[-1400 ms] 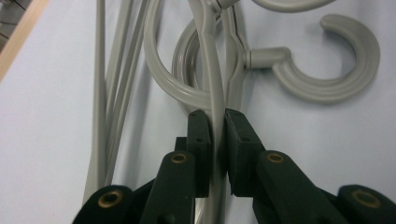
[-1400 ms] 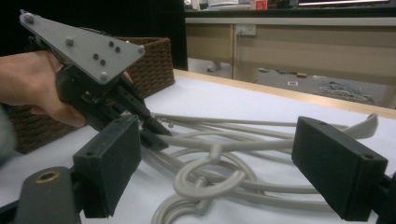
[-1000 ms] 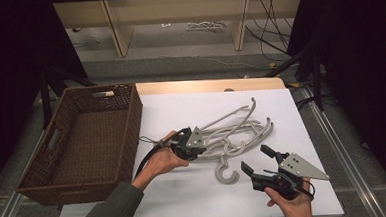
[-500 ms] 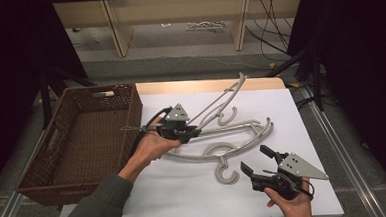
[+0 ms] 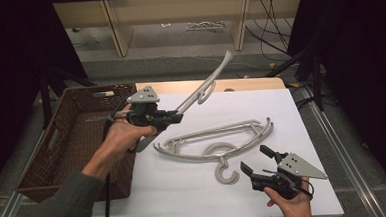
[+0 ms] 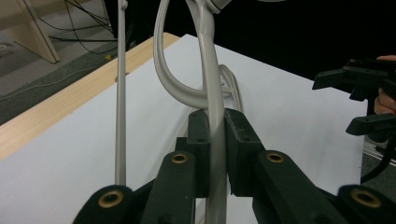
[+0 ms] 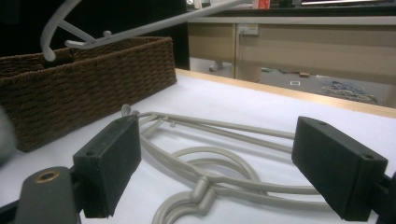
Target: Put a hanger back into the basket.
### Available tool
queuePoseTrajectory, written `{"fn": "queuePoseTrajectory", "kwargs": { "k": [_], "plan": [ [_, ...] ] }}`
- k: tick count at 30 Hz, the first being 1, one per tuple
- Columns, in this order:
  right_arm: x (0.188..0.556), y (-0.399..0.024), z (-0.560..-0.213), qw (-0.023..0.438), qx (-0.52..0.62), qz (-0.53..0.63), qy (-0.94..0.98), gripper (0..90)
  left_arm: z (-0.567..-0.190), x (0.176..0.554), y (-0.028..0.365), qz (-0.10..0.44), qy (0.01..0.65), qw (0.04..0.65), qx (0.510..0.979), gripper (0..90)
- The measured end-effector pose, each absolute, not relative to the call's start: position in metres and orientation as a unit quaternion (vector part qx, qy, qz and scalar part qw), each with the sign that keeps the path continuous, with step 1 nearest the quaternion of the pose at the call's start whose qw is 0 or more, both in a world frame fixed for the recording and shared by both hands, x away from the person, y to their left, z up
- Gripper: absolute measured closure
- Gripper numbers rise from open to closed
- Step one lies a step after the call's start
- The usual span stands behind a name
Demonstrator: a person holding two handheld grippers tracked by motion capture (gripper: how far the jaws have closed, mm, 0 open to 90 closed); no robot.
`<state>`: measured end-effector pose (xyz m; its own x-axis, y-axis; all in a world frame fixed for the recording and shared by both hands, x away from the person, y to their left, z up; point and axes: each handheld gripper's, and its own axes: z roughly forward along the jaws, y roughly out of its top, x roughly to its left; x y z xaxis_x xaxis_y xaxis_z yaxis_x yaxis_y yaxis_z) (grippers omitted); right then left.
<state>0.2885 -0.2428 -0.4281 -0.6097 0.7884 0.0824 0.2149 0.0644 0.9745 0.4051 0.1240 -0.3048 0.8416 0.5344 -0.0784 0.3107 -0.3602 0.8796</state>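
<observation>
Nearest me, my right gripper [image 5: 256,161] rests low on the white surface [image 5: 301,113], fingers spread wide, nothing between them. Just beyond it a second grey hanger [image 5: 217,139] lies flat, hook toward me. My left gripper [image 5: 174,117] has its fingers pinched on the shoulder bar of the lifted hanger [image 5: 207,85], which angles up and away above the surface. Thin moulded plastic: light, stiff, probably slick, likely to swing. Grip near the hook's neck for balance. Wicker basket [image 5: 58,145] sits left.
</observation>
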Motion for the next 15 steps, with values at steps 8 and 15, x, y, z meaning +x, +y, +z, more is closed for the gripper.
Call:
{"fn": "queuePoseTrajectory", "kwargs": {
  "k": [8, 15],
  "plan": [
    [0.289, -0.242, -0.428, 0.255, 0.365, 0.572, 0.689, 16.7, -0.295, 0.399, 0.162, 0.130, 0.282, 0.516, 0.798, 81.3],
    [0.289, -0.241, -0.429, 0.248, 0.362, 0.573, 0.692, 16.2, -0.299, 0.397, 0.192, 0.144, 0.300, 0.516, 0.789, 81.4]
  ]
}}
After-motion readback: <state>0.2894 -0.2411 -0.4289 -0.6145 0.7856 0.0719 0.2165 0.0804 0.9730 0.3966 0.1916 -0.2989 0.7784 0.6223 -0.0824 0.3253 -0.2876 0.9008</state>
